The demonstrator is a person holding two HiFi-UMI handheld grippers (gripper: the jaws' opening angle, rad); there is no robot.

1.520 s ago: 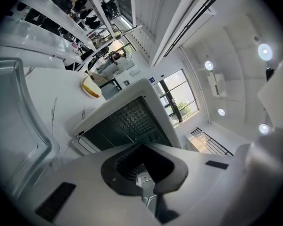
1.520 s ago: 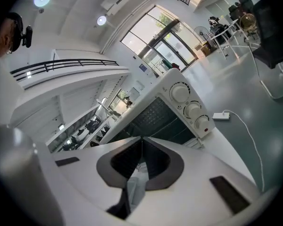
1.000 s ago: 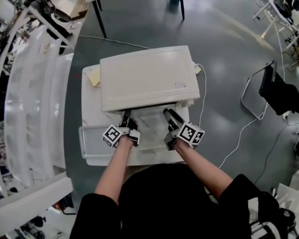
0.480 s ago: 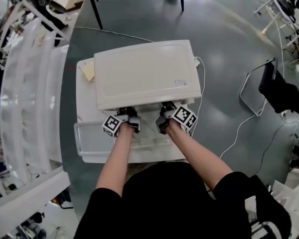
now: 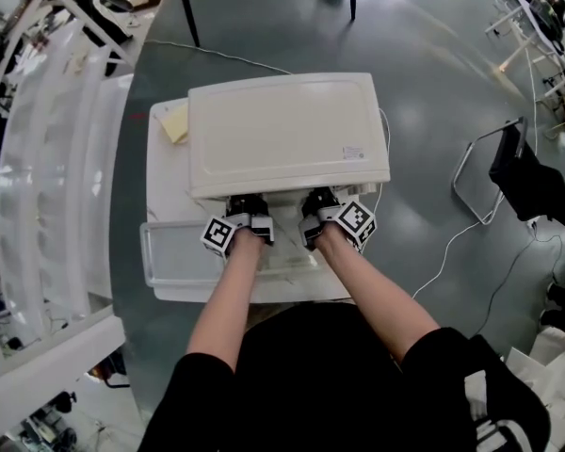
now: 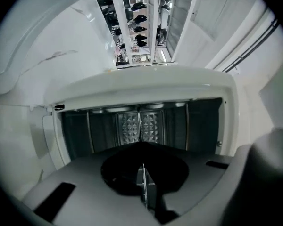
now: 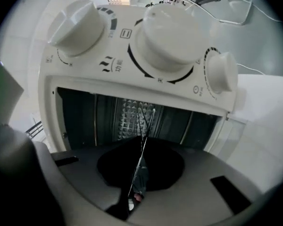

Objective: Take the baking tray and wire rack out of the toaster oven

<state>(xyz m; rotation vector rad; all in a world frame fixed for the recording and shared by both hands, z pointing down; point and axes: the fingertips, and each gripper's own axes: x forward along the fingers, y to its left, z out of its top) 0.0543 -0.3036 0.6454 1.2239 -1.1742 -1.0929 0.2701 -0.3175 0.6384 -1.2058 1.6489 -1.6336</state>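
A yellow pad [image 5: 176, 122] lies at the worktop's [image 5: 166, 185] far left corner. A clear plastic bin [image 5: 173, 255] sits at its near left edge.

The left gripper [image 6: 142, 155] points into the open mouth of a cream-white toaster oven [image 6: 146, 84], which lies turned on its side here. Its two dark jaws have just been closing and now stand together on a thin pale metal edge [image 6: 143, 185], seen end-on; whether that is tray or rack cannot be told. Past the jaws the dark cavity [image 6: 104, 131] ends at its back wall in a shiny diamond-embossed metal panel [image 6: 129, 128]. Beyond the oven's housing stands a white shelving rack [image 6: 137, 27] with dark items.
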